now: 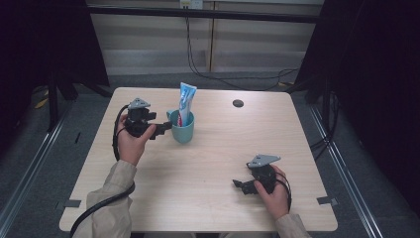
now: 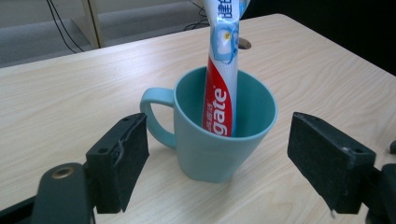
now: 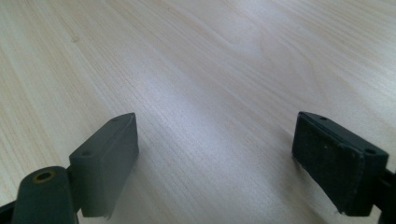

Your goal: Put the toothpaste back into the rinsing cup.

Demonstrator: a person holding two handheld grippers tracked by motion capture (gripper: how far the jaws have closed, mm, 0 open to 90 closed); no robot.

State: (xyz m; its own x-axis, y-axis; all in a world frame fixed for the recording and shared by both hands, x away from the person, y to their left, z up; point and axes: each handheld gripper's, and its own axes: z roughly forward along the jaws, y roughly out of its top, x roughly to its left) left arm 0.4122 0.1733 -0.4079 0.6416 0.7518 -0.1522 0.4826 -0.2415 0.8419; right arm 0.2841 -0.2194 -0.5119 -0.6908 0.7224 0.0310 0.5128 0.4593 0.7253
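A teal mug (image 1: pixel 183 130) stands upright on the pale wooden bench (image 1: pixel 208 173), toward the far left part of its top, with a tube of toothpaste (image 1: pixel 186 102) standing in it, the tube's red and white lower end down inside the mug and its blue and white upper end rising well above the rim and leaning slightly. The mug's handle points to the left in the high view, toward the left tongs (image 1: pixel 166 127), which a hand holds level just beside it; their tips sit close to the handle, though from above it is hard to tell whether they touch it. In the left gripper view the left tongs (image 2: pixel 238 158) are released, with the two black jaws standing wide apart and the mug (image 2: pixel 219 140) ahead of them and between their lines, the handle nearer the left jaw, and neither pad pressing on the mug. The toothpaste (image 2: pixel 222 70) shows its red printed panel there, resting against the inner wall of the mug. The right tongs (image 1: pixel 241 185) lie low over the near right part of the bench, well apart from the mug, held in the other hand. In the right gripper view the right tongs (image 3: pixel 215 154) are also released, jaws spread wide over bare wood grain.
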